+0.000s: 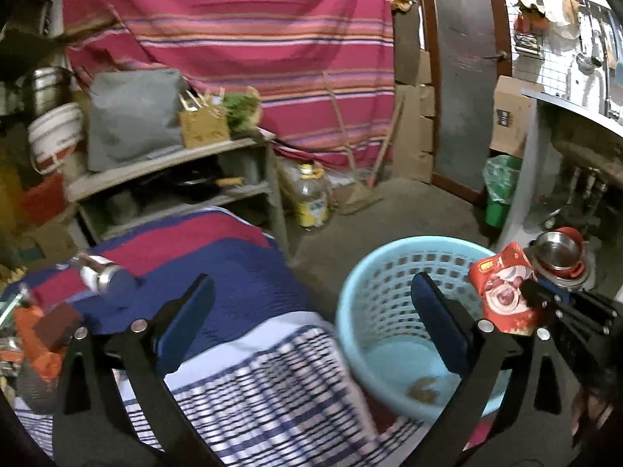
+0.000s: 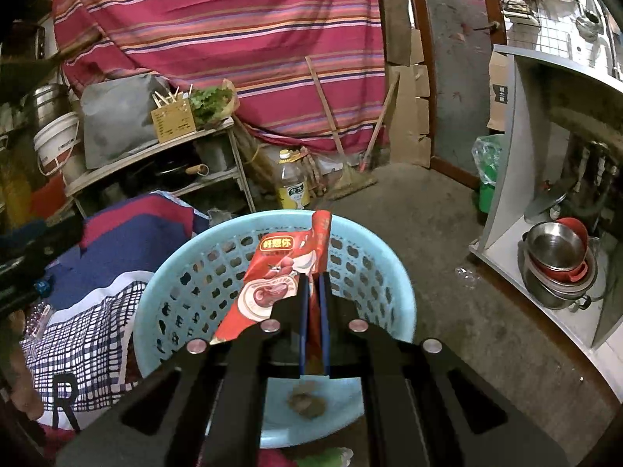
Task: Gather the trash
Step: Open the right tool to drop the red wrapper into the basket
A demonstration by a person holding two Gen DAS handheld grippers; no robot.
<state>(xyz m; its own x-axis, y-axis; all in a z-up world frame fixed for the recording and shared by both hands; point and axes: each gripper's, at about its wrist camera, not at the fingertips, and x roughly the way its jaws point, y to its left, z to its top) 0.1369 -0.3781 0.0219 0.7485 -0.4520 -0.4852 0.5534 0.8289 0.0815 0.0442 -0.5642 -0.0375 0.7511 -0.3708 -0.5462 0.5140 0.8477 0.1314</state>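
Above the pale blue basket (image 2: 272, 272), the right gripper (image 2: 314, 284) has its jaws pinched nearly together on a red snack wrapper (image 2: 272, 276), which sticks up and leans toward the basket's far rim. The left gripper (image 1: 311, 319) hangs beside the basket with its jaws spread wide and nothing between them, partly over the striped and checked cloth (image 1: 241, 358) that lies against the basket's left side. My reading is that the wrapper is about to be dropped, and the risk lies in its shape: it is light and flat, held only by one edge, so on release it may cling to a pad or flutter out past the rim onto the floor rather than fall to the bottom, where a small brownish scrap (image 2: 305, 402) already lies. The right wrist view shows the grip itself and the wrapper centred over the basket's opening. The left wrist view shows the wrapper (image 1: 502, 292) from the side, appearing nearer the basket's right rim, and also a metal bottle (image 1: 99, 272) and red clutter left of the basket, possibly further trash.
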